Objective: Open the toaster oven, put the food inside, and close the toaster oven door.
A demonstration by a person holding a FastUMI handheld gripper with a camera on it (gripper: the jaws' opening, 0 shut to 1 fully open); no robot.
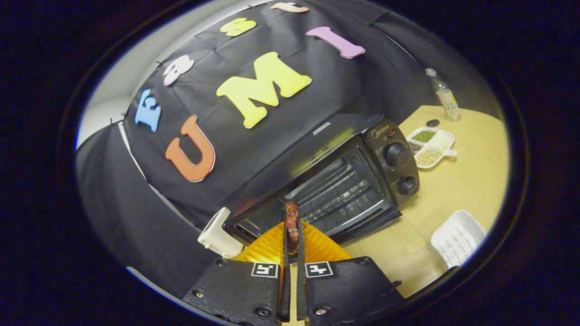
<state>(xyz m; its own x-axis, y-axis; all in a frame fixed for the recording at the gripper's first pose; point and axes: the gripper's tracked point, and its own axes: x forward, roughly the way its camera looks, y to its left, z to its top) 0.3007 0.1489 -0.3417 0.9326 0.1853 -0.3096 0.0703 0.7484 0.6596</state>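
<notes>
A small, dark reddish-brown piece of food [292,222] is pinched between the two fingers of the gripper [292,240], which are held narrow, both pressed on its sides. Just under the food, a ribbed orange plastic plate [321,246] can be seen. Just beyond the food, the black metal toaster oven [344,181] is found, with its door [362,222] already dropped open and its wire rack [335,192] bared. So the putting-in step seems to be in hand. Next, the food likely needs to be carried forward over the door, set on the rack and let go; then the door must be shut. Beside the oven, a white divided dish of seeds [430,145] is set, and a white slotted tray [457,237] is kept nearer.
</notes>
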